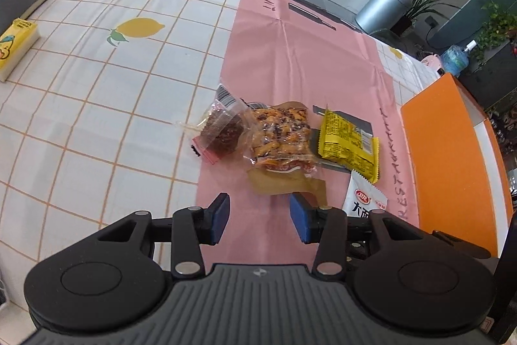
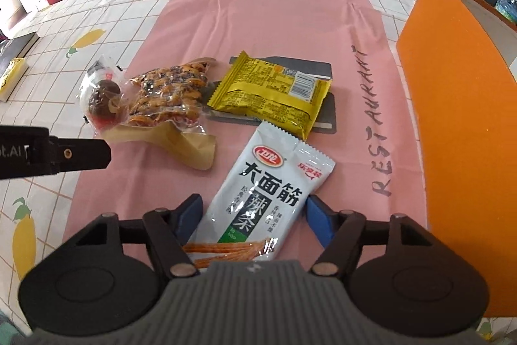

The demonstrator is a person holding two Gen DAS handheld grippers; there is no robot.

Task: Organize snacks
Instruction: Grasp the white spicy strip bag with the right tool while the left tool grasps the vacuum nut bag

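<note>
Tongs: right tongs are set astride the white snack packet on the pink mat, though pad contact cannot be made out; left tongs are held open and empty near the clear-wrapped snack. The white packet should be pinched squarely across its width before lifting. Its lower end is hidden beneath the tongs' body.

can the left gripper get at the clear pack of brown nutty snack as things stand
Probably yes. The left gripper hangs open just short of the clear snack pack, its tan flap nearest the pads, with nothing between. The round chocolate snack overlaps one edge and might get nudged.
</note>
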